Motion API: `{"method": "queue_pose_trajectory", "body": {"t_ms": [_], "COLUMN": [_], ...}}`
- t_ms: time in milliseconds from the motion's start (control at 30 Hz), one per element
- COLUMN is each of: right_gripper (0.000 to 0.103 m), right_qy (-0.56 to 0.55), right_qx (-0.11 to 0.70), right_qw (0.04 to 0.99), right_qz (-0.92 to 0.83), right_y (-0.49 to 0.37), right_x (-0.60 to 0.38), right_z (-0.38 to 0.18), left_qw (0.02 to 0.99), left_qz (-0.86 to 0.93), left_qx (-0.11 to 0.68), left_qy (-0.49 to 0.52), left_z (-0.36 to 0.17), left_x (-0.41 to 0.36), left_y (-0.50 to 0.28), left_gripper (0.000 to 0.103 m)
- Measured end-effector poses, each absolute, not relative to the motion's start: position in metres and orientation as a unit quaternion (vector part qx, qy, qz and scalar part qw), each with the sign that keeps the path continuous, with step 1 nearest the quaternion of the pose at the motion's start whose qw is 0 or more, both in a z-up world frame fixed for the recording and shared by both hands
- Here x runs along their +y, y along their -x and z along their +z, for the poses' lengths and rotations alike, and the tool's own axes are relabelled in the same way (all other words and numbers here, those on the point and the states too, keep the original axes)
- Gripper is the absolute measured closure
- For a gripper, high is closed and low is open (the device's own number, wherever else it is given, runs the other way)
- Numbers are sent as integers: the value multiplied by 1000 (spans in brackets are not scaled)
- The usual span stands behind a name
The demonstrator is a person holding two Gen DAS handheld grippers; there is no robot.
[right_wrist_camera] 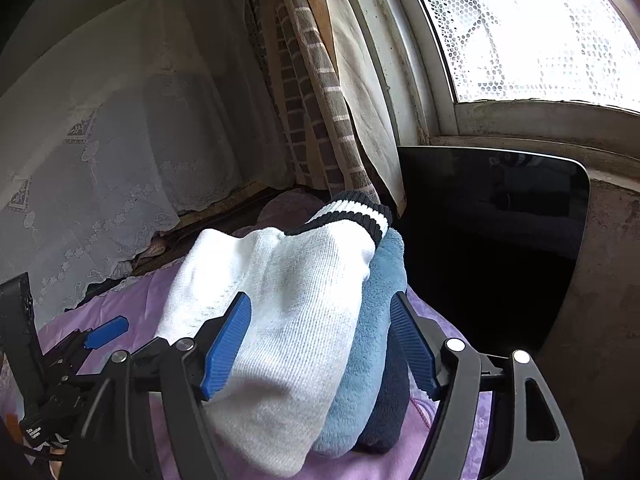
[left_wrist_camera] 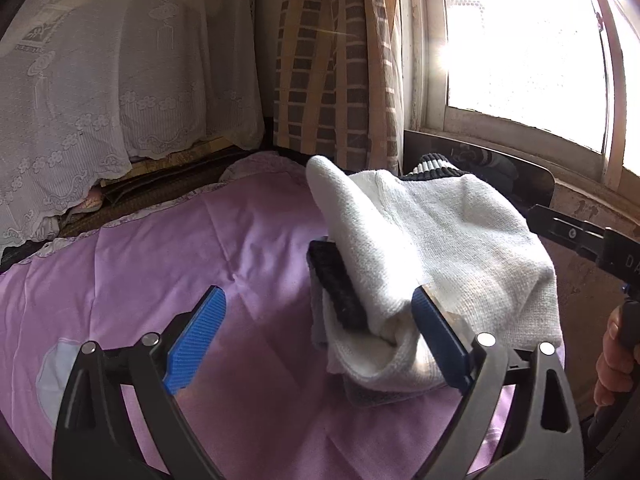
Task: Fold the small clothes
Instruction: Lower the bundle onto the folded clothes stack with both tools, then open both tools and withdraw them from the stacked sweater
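Observation:
A white sock [left_wrist_camera: 436, 248] with a black-and-white striped cuff lies folded on top of a small pile on the purple sheet [left_wrist_camera: 160, 272]. A black sock [left_wrist_camera: 340, 288] sticks out under it. My left gripper [left_wrist_camera: 320, 340] is open, its right finger against the pile's near edge. In the right wrist view the white sock [right_wrist_camera: 288, 312] lies over a light blue fleece sock [right_wrist_camera: 372, 344] and a dark navy one [right_wrist_camera: 388, 412]. My right gripper [right_wrist_camera: 320, 344] is open, its fingers on either side of the pile's near end.
A glossy black panel [right_wrist_camera: 500, 248] stands right behind the pile, under the window sill. A lace-covered block [left_wrist_camera: 100, 100] and a striped curtain [left_wrist_camera: 332, 60] bound the far side. The right tool and hand [left_wrist_camera: 616, 340] show at the left view's right edge.

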State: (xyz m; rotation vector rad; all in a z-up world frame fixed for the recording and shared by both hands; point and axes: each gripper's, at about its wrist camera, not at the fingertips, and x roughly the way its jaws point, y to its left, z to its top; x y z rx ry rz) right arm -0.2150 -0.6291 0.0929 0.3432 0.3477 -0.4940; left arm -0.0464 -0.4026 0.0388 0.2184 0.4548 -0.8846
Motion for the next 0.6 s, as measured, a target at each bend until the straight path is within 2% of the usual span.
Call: {"method": "queue_pose_trajectory", "body": {"t_ms": [333,600], "right_gripper": [22,18], "right_qy": [-130,-110], "right_qx": [169,155], "right_qw": [947,952], "right_qz": [-240,-242], "right_y": [230,244], "right_x": [-568,-522], "right_z": [106,121], "left_qw": [880,885], "left_qz": [-416,-416], "left_qx": [224,200], "left_qy": [-52,-57], "left_z": [43,46], "left_x": [-353,-328], "left_y": [35,47], "left_gripper": [10,8]}}
